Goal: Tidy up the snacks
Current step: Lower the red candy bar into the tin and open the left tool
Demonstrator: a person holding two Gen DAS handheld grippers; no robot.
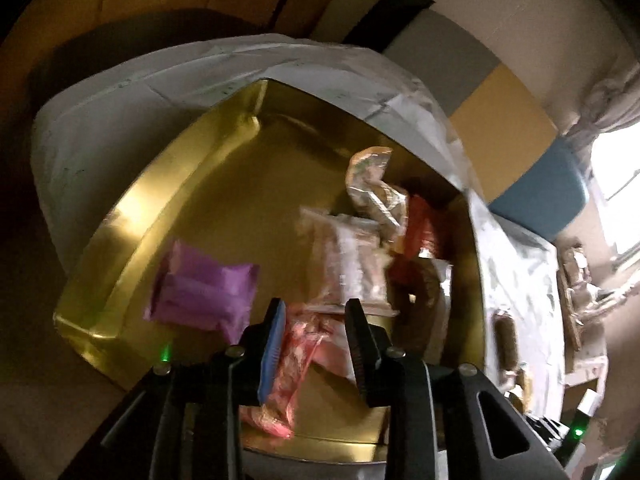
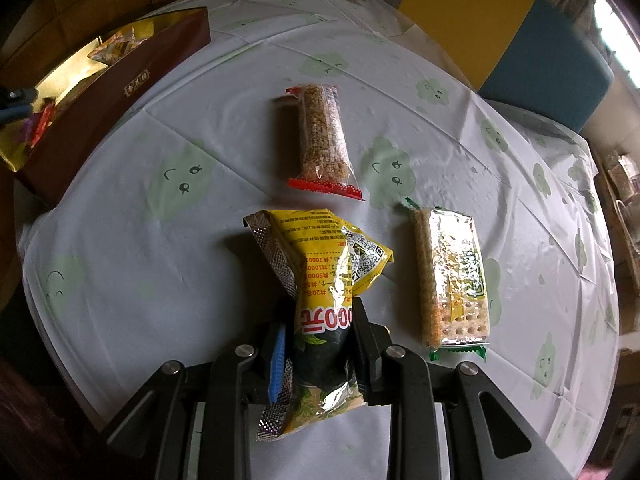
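Daylight from a window at the right is falling across a round table (image 2: 200,80) under a white cloth printed with pale green faces, and at its left edge a brown box with a gold lining (image 2: 120,92) is sitting open, already holding several snacks. The yellow snack bag (image 2: 320,280) is being pinched in the right gripper (image 2: 320,344), jaws clamped on its crumpled waist, its long axis running straight away from the claw. The box is lying well off to the left of that bag, so I judge the coming carry is a leftward sweep. Just beyond it a red-ended grain bar (image 2: 322,140) and, to its right, a green-ended cracker pack (image 2: 452,276) are waiting on the cloth. Over the box, the left gripper (image 1: 314,344) is standing apart, a pink packet (image 1: 292,364) lying loose between its jaws, beside a purple pouch (image 1: 202,292).
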